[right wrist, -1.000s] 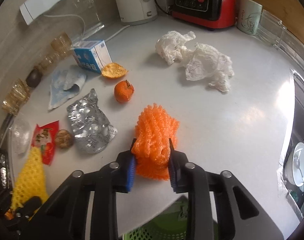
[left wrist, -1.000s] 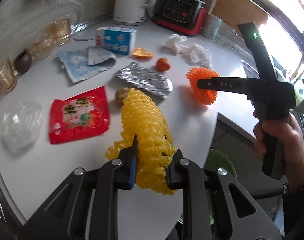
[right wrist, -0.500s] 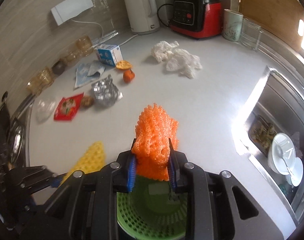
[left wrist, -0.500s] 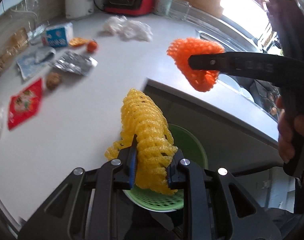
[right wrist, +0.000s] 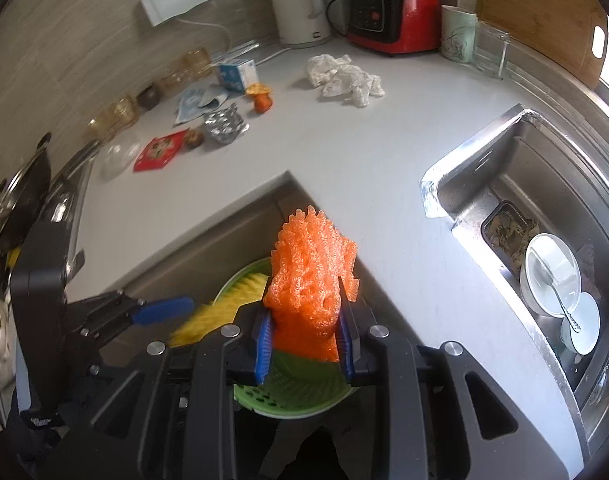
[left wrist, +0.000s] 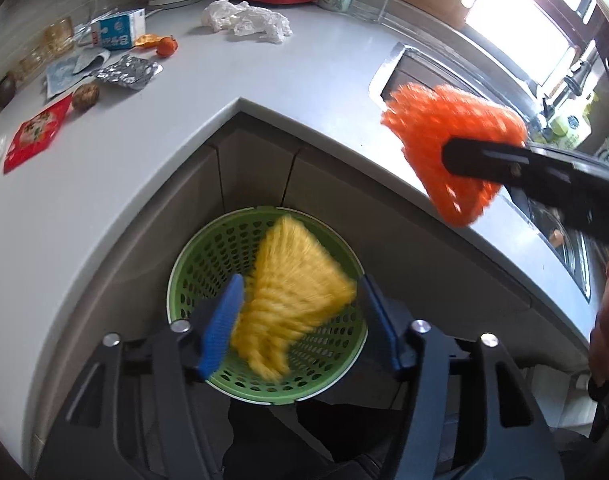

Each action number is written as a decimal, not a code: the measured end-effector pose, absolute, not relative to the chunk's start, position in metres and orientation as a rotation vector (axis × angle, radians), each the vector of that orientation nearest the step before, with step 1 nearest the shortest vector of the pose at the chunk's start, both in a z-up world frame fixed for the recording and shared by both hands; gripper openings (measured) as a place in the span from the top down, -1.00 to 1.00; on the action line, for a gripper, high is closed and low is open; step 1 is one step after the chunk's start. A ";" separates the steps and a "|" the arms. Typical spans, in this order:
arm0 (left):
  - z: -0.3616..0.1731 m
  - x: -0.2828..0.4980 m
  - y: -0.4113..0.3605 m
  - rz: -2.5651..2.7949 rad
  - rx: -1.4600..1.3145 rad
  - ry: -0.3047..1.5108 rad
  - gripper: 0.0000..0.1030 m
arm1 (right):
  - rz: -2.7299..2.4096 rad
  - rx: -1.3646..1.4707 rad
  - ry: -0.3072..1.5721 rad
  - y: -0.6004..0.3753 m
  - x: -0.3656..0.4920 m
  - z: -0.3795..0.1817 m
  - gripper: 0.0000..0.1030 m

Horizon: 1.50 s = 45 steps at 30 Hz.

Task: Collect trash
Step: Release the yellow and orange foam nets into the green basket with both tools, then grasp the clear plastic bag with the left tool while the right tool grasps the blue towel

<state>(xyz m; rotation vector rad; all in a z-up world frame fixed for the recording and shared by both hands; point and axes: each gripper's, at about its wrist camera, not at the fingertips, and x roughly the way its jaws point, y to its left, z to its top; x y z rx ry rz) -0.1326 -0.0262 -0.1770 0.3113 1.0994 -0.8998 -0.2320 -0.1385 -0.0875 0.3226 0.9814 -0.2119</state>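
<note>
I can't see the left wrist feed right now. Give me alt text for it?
The left gripper is open above a green perforated basket on the floor, with a blurred yellow foam net between its fingers, apparently dropping in. At right, the right gripper holds an orange foam net over the counter edge; wrappers, tissue and a carton lie on the countertop behind.

Yellow foam net [left wrist: 292, 292] smeared by motion blur over the green basket [left wrist: 184, 280], basket's near rim hidden behind gripper bodies, sink [right wrist: 544, 240] cut off at the right edge, carton [right wrist: 236, 74] print too small to read
</note>
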 end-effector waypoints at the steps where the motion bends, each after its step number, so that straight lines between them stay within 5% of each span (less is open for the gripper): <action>1: -0.176 -0.135 -0.025 -0.891 0.304 1.098 -0.26 | -0.204 0.322 0.981 -0.138 -0.234 -0.088 0.48; 28: -0.135 -0.102 0.041 -0.540 0.233 1.011 -0.65 | -0.037 0.254 1.079 -0.108 -0.209 -0.130 0.37; 31: -0.135 -0.085 0.046 -0.540 0.240 1.018 -0.71 | -0.035 0.241 1.126 -0.100 -0.198 -0.144 0.02; 33: -0.136 -0.074 0.051 -0.538 0.235 1.021 -0.73 | -0.064 0.216 1.134 -0.095 -0.193 -0.148 -0.54; 35: -0.136 -0.063 0.055 -0.539 0.230 1.025 -0.74 | -0.085 0.201 1.136 -0.092 -0.188 -0.149 -0.70; 45: -0.127 0.021 0.107 -0.421 0.164 0.988 -0.74 | -0.151 0.220 1.085 -0.088 -0.142 -0.130 -0.85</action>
